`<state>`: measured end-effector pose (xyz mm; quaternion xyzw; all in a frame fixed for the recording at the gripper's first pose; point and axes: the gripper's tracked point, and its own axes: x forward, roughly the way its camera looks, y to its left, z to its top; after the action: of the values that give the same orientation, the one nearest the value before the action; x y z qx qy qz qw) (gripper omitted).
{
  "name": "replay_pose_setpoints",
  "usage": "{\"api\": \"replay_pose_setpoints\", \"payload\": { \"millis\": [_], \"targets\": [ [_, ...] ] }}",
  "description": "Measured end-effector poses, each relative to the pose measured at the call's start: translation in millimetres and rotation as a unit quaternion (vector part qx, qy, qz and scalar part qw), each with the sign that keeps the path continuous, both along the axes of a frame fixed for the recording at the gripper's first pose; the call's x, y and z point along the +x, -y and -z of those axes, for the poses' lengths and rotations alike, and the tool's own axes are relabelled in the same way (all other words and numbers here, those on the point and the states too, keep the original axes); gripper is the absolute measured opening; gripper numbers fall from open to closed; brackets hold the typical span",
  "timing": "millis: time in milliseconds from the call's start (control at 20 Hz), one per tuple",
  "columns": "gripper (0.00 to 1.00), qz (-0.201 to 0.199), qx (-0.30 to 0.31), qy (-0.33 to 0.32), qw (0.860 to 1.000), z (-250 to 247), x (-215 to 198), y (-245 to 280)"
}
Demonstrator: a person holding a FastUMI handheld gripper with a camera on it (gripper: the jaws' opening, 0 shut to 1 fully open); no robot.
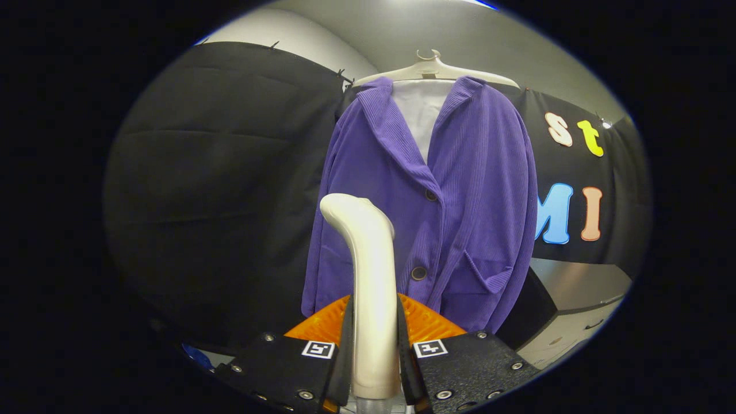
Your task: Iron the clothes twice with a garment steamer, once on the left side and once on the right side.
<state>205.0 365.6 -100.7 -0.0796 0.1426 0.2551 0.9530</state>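
The gripper (375,345) is clenched on the cream handle of the garment steamer (368,276), both fingers pressing its sides; the handle rises upright between them and bends over at its top, its lower end cut off from sight. Beyond it a purple corduroy jacket (460,218) hangs on a pale hanger (432,68), the steamer covering part of its lower front. A white lining (420,115) shows at the open collar. Black cloth (218,190) drapes the wall behind, under a grey ceiling (402,29). A grey cabinet (575,299) stands beside the jacket's hem, hard to make out.
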Motion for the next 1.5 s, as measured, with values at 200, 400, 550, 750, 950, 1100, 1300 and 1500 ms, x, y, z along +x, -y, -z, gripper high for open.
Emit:
{"api": "replay_pose_setpoints", "payload": {
  "millis": [200,400,550,750,950,1100,1300,1500],
  "targets": [
    [0.35,0.002,-0.011,-0.016,1.000,27,-5,5],
    [0.35,0.001,-0.024,-0.034,0.999,50,-5,9],
    [0.36,0.000,-0.034,-0.042,0.999,66,-15,14],
    [0.36,-0.006,-0.048,-0.056,0.997,87,-21,17],
    [0.36,-0.009,-0.059,-0.072,0.996,109,-29,21],
    [0.35,-0.013,-0.066,-0.087,0.994,130,-38,22],
    [0.36,-0.014,-0.078,-0.113,0.990,159,-48,26],
    [0.36,-0.006,-0.079,-0.129,0.988,179,-56,35]
  ]
}}
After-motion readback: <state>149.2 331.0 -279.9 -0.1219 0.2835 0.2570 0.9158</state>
